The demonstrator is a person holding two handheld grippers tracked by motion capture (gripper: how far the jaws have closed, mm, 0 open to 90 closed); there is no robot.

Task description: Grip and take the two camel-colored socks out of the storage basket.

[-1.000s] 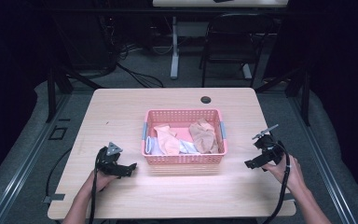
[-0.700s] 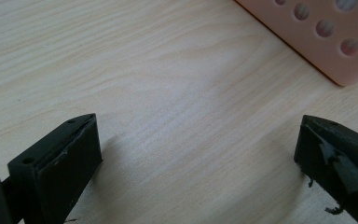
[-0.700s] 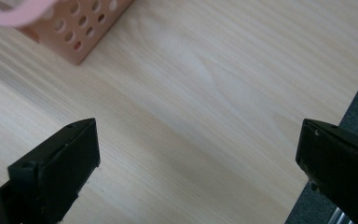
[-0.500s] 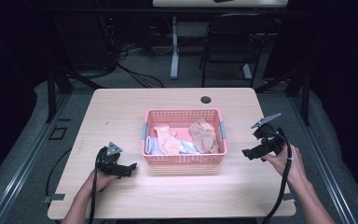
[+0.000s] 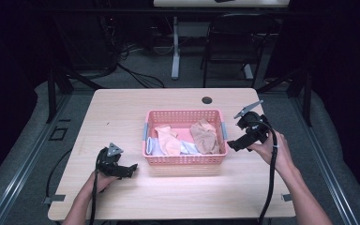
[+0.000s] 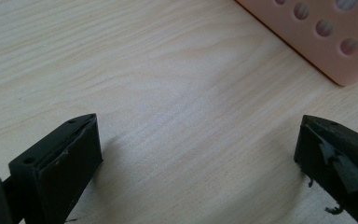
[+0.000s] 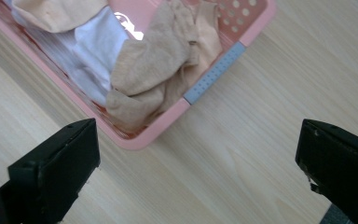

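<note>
The right claw (image 5: 234, 144), jaws wide apart, hangs just beside the pink basket (image 5: 183, 160), near the tan sock (image 5: 204, 137) lying inside it. The left claw (image 5: 130, 169), also spread apart, rests low on the desk (image 5: 122, 108) near the basket's left corner.

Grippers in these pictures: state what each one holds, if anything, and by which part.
Nothing is held. The left gripper is open over bare table; the right gripper is open beside the basket, short of the socks.

A light wooden table (image 5: 122, 112) fills the middle of the frame with a small black round grommet (image 5: 206, 100) near its far edge, while a black chair (image 5: 227, 44) and tangled cables (image 5: 131, 51) sit at the top.
</note>
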